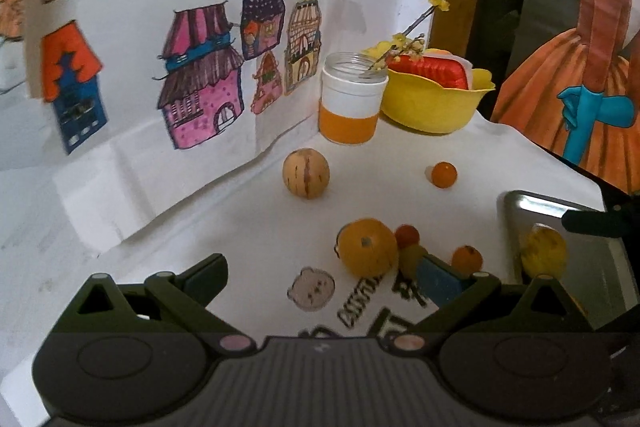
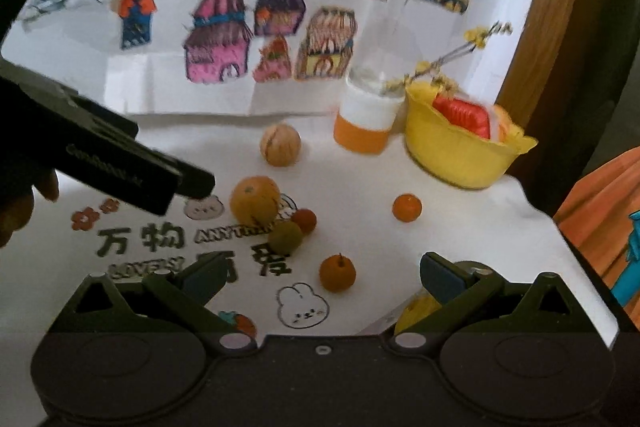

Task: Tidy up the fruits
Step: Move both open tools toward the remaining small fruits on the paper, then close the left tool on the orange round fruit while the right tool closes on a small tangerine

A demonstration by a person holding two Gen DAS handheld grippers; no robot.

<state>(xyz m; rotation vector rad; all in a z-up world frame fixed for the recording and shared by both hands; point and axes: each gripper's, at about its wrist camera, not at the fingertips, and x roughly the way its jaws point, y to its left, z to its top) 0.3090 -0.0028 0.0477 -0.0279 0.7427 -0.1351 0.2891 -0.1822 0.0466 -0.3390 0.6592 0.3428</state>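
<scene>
Loose fruits lie on a white printed tablecloth. A large orange (image 1: 367, 247) (image 2: 255, 199) sits in the middle with a small red fruit (image 1: 407, 235) (image 2: 304, 219) and a green fruit (image 2: 285, 237) touching it. A small orange fruit (image 1: 466, 259) (image 2: 337, 273) lies nearer. A tan striped round fruit (image 1: 306, 173) (image 2: 280, 144) and another small orange fruit (image 1: 444, 174) (image 2: 407, 207) lie farther back. A yellow fruit (image 1: 544, 251) (image 2: 416, 309) rests on a metal tray (image 1: 532, 205). My left gripper (image 1: 320, 279) is open, just before the large orange. My right gripper (image 2: 320, 279) is open above the small orange fruit.
A yellow bowl (image 1: 434, 103) (image 2: 456, 151) holding a red packet stands at the back right beside a white and orange jar (image 1: 352, 103) (image 2: 366, 123) with yellow flower sprigs. A paper with drawn houses (image 1: 200, 75) leans against the back wall. The table edge runs along the right.
</scene>
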